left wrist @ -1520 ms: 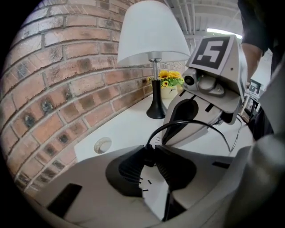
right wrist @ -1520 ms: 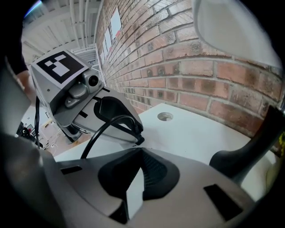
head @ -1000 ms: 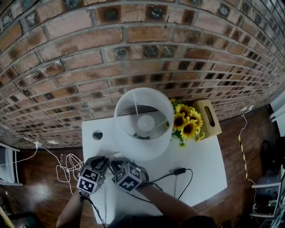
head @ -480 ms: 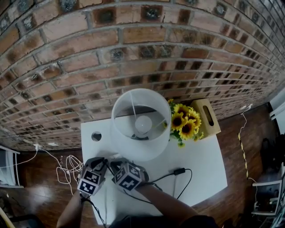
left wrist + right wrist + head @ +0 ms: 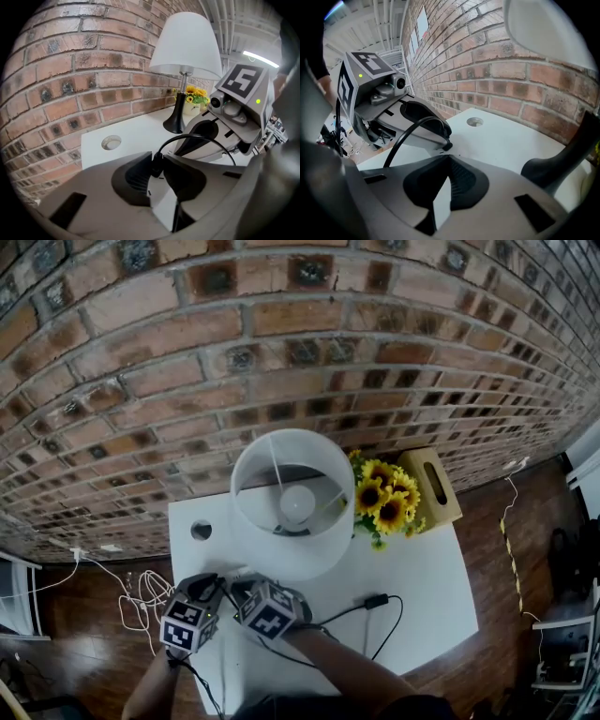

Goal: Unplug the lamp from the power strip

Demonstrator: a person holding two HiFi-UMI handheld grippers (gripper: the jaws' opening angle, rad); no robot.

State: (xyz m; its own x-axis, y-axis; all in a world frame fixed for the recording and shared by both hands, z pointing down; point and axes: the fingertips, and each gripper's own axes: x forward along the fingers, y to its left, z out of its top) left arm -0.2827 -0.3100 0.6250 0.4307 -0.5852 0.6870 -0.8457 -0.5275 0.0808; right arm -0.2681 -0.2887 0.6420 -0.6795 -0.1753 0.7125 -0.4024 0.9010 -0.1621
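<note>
The lamp, with a white shade and a black base, stands at the back of the white table. Its black cord runs past an inline switch to the front left. There my left gripper is shut on the black plug, which sits in the white power strip. Close beside it, my right gripper has its jaws closed around the strip's white end. In the right gripper view the left gripper shows just beyond my own jaws.
Sunflowers and a wooden box stand right of the lamp. A round cable hole is in the table's back left corner. Loose white cables lie on the floor at the left. A brick wall rises behind the table.
Both grippers have kept their place and their grip. Only the head view has shifted slightly.
</note>
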